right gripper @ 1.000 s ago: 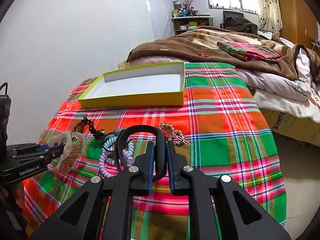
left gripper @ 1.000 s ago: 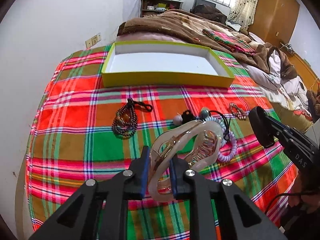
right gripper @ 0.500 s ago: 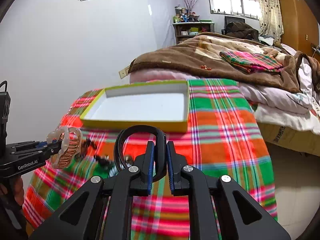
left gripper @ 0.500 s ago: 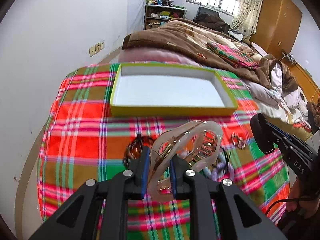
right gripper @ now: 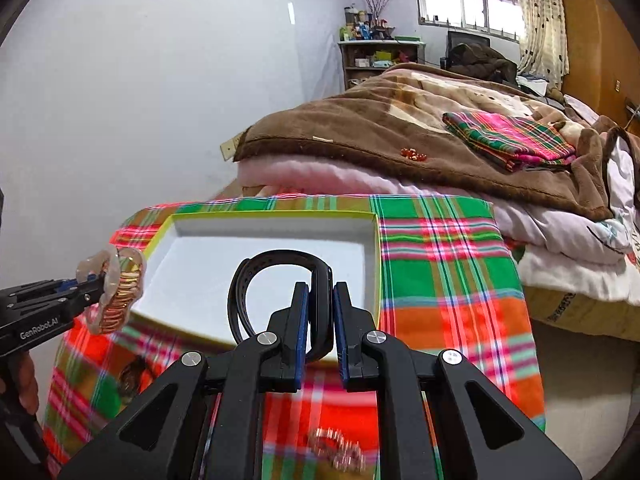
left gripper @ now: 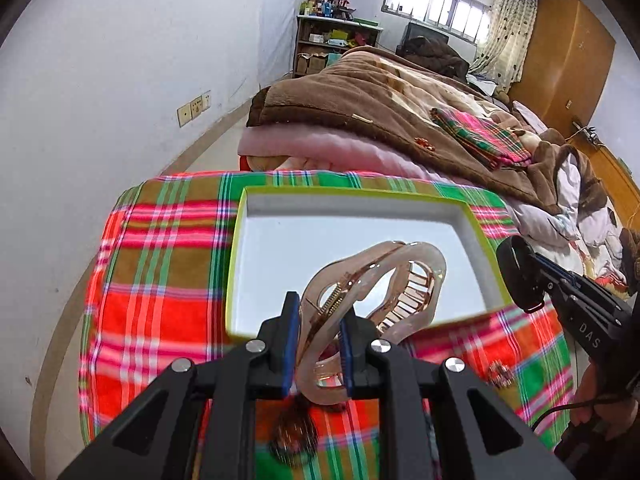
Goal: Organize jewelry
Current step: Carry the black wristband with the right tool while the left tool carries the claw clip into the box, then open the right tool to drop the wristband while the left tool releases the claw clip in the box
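My black left tongs (left gripper: 318, 340), blue-padded, carry a translucent peach-beige hair claw (left gripper: 372, 292) with a coppery spring; my black right tongs (right gripper: 320, 320), also blue-padded, carry a black band (right gripper: 276, 276). At twelve o'clock lies a tray (left gripper: 236, 260), yellow-green rim, white inside. The cloth (left gripper: 160, 280) under it is plaid: red, green, brown, pink stripes. Farther off, a brown blanket (left gripper: 360, 96)

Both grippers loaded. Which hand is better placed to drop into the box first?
Probably left. The left gripper holds the hair claw clip already over the box floor; the right gripper has the black band nearer the front rim.
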`<state>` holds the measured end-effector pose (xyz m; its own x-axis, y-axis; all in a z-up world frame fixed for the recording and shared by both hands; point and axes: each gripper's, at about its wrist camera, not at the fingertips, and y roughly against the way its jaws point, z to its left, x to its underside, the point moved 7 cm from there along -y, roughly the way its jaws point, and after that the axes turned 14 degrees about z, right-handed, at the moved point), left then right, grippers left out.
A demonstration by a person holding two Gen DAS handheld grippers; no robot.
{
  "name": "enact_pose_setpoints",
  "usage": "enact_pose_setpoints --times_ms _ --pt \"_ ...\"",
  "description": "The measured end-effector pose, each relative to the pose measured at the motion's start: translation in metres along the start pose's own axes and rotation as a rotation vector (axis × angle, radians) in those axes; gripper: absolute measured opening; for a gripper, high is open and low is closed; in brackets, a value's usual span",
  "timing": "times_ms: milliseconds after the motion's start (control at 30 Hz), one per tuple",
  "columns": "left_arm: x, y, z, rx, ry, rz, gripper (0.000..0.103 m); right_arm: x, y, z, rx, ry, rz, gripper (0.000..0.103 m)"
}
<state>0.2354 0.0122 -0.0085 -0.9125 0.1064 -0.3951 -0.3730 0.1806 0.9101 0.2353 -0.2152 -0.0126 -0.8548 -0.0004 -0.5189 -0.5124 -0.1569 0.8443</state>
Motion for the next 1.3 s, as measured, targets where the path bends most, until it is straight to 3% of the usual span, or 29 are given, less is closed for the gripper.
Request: enact_pose_setpoints --times_ms 533,1133,1300 --pt "-0.049 -0.074 0.018 -0.006 0.033 0.094 0.019 -0.04 -0.085 -0.015 0.056 -0.016 0.122 0.013" --pt "-0.055 -0.09 0.026 -0.04 0.041 0.122 0.02 -0.04 -0.108 -0.016 0.075 -0.005 0.152 0.013" --pt "-0.057 -0.092 0.031 -0.05 0.041 0.125 0.032 -0.04 -0.109 -0.015 0.077 -0.007 0.151 0.013"
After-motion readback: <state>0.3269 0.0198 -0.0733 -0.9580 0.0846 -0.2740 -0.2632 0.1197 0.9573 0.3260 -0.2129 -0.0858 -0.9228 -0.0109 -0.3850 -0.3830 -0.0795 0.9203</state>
